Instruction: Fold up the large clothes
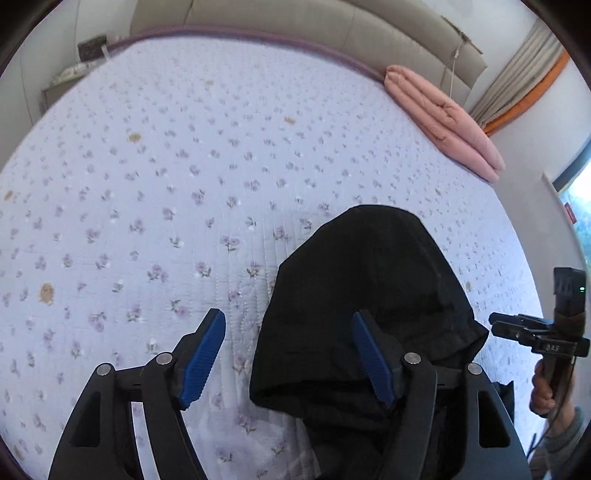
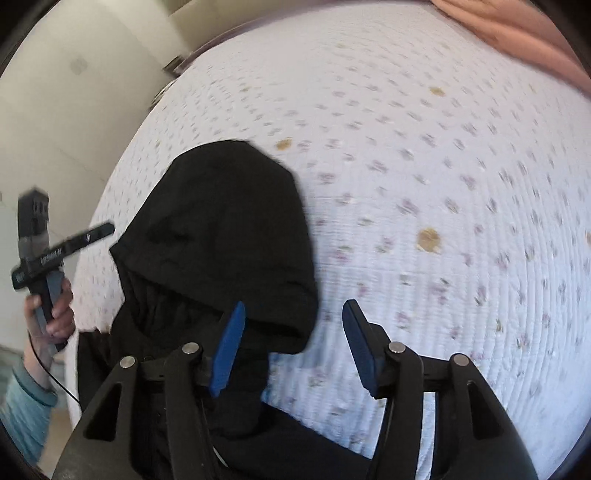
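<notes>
Nearest to me, my left gripper (image 1: 288, 354) stands wide, its 2 blue pads (image 1: 201, 356) apart with nothing pinched: the left pad hangs over bare bedspread, the right one over the edge of the black hooded garment (image 1: 373, 295). My right gripper (image 2: 291, 347) is also parted, gripping nothing; its left pad (image 2: 229, 350) is over the black cloth and its right pad over the bedspread.

The garment lies on the near part of the bed, between my 2 grippers. Its long axis runs away from me, the rounded hood pointing toward the far end of the bed, while the body trails back under the grippers and out of view at the near edge.

Beyond it spreads the white floral bedspread (image 1: 184, 166), marked with a few brownish spots. At the far right edge rests a folded pink quilt (image 1: 443, 118), well apart from the garment, and behind the bed stands a padded beige headboard (image 1: 295, 26).
</notes>
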